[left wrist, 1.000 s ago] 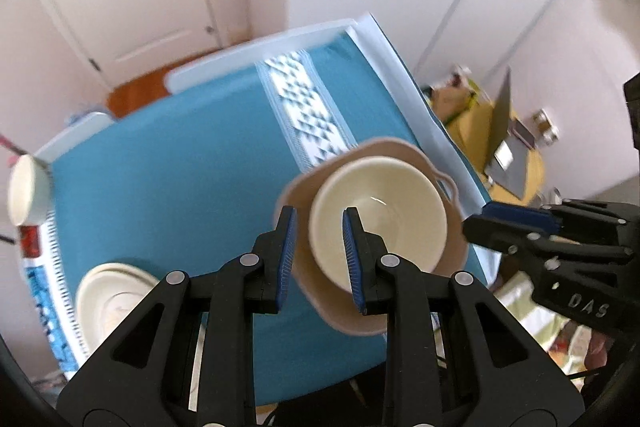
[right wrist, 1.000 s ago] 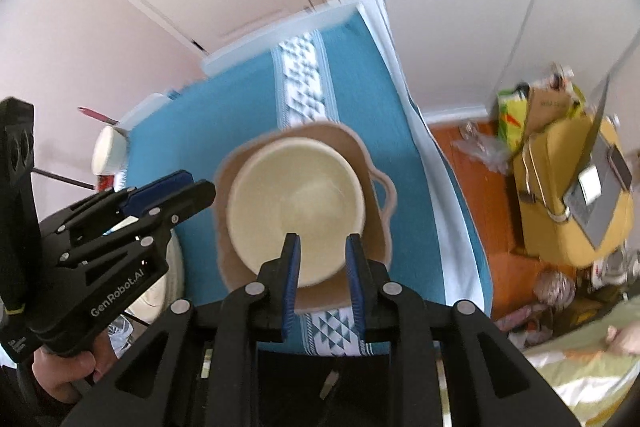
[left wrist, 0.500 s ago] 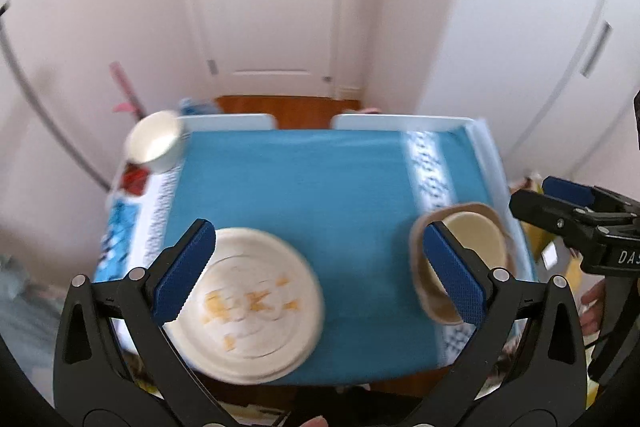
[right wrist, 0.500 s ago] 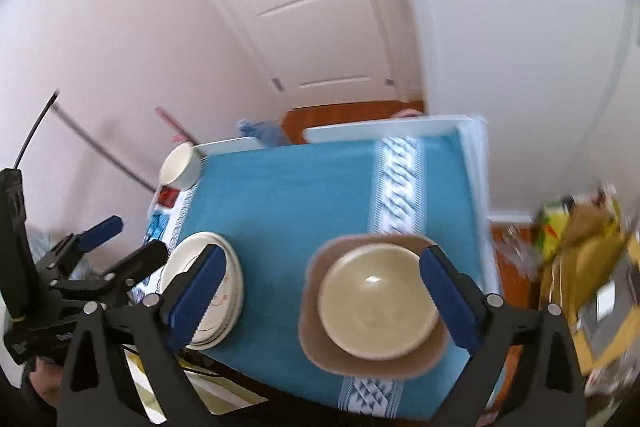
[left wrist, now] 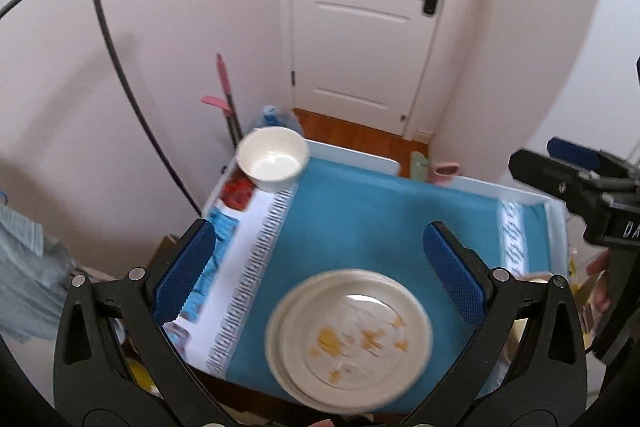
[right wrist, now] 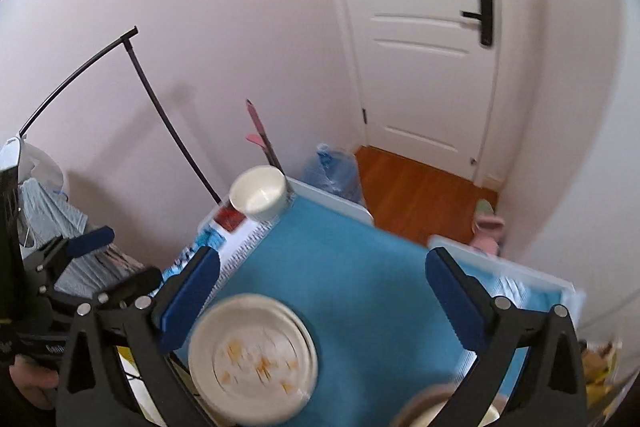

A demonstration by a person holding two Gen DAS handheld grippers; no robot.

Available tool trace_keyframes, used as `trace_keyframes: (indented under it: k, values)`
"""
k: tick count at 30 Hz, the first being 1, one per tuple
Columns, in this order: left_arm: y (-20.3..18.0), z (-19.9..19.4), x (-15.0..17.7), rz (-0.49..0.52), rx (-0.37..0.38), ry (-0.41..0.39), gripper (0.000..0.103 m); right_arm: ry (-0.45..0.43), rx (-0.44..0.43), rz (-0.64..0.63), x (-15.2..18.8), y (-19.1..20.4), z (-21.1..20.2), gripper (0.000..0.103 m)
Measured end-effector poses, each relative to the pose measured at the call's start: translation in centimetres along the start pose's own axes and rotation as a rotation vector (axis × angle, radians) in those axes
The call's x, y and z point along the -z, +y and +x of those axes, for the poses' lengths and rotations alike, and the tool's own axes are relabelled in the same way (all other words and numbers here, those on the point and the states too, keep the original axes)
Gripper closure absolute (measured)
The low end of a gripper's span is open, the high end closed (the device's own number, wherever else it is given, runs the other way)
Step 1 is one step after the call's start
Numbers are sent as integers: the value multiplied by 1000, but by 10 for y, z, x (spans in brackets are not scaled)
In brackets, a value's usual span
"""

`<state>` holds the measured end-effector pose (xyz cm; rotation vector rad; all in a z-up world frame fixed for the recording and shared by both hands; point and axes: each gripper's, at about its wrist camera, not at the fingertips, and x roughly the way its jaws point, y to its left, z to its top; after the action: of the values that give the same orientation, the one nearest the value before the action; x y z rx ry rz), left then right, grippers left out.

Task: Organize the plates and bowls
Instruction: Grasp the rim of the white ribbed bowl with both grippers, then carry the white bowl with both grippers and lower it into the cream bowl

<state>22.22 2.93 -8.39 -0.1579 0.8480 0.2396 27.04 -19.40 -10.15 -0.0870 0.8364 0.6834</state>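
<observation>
A stack of cream plates (left wrist: pixel 350 337) with orange food bits lies near the front edge of the blue-clothed table (left wrist: pixel 372 211); it also shows in the right wrist view (right wrist: pixel 253 353). A white bowl (left wrist: pixel 273 159) stands at the far left corner, also in the right wrist view (right wrist: pixel 259 192). The tan plate with a cream bowl (right wrist: pixel 430 409) peeks in at the bottom of the right wrist view. My left gripper (left wrist: pixel 320 275) is wide open and empty above the plates. My right gripper (right wrist: pixel 322 295) is wide open and empty above the table.
A white door (left wrist: pixel 368 7) and wood floor (right wrist: pixel 420 191) lie beyond the table. A curved black pole (left wrist: pixel 108 39) and pink-handled tools (left wrist: pixel 224 95) lean on the left wall. A blue bag (right wrist: pixel 334 167) sits behind the table. Clutter lies at the right.
Both grippers opened wide from nearly shut at the tan plate and bowl, then pulled back and swung left. The views now centre on the cream plate stack and the white bowl.
</observation>
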Motion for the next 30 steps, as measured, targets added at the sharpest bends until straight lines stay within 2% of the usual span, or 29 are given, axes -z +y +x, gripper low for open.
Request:
trace_keyframes:
  k: [3, 5, 8, 13, 14, 15, 16, 17, 18, 19, 20, 21, 25, 26, 27, 28, 30]
  values:
    - [33, 27, -18, -32, -20, 31, 0, 61, -9, -32, -29, 21, 35, 1]
    - [60, 53, -28, -83, -40, 78, 0, 62, -26, -59, -46, 30, 63, 1]
    - [104, 99, -39, -182, -9, 140, 0, 88, 4, -91, -61, 44, 107, 1]
    - [144, 181, -39, -290, 68, 217, 0, 235, -22, -103, -71, 56, 209, 1]
    - [147, 197, -38, -304, 87, 237, 2, 269, -27, -99, -68, 55, 230, 1]
    - [150, 211, -38, -313, 108, 255, 9, 294, -30, -95, -65, 54, 245, 2]
    - [149, 223, -37, -317, 125, 271, 14, 318, -36, -90, -62, 55, 260, 5]
    - [148, 238, -36, -322, 151, 300, 26, 345, -56, -82, -59, 56, 276, 9]
    - [147, 246, -34, -324, 168, 318, 37, 377, -79, -68, -55, 54, 290, 21]
    - [146, 258, -32, -331, 195, 340, 42, 405, -90, -54, -52, 53, 301, 34]
    - [145, 265, -31, -335, 211, 352, 47, 424, -99, -44, -49, 52, 310, 38]
    - [144, 274, -30, -337, 225, 363, 49, 436, -107, -35, -46, 51, 315, 44]
    - [143, 299, -26, -330, 241, 389, 57, 457, -126, -11, -39, 47, 334, 56]
    - [144, 304, -28, -329, 243, 393, 66, 460, -128, -9, -39, 46, 338, 59]
    - [144, 309, -27, -326, 243, 400, 71, 460, -128, -7, -39, 48, 343, 63]
    - [144, 314, -27, -326, 251, 400, 71, 463, -127, -6, -39, 48, 347, 69]
    - [144, 319, -28, -318, 255, 390, 77, 467, -125, -4, -39, 47, 352, 73]
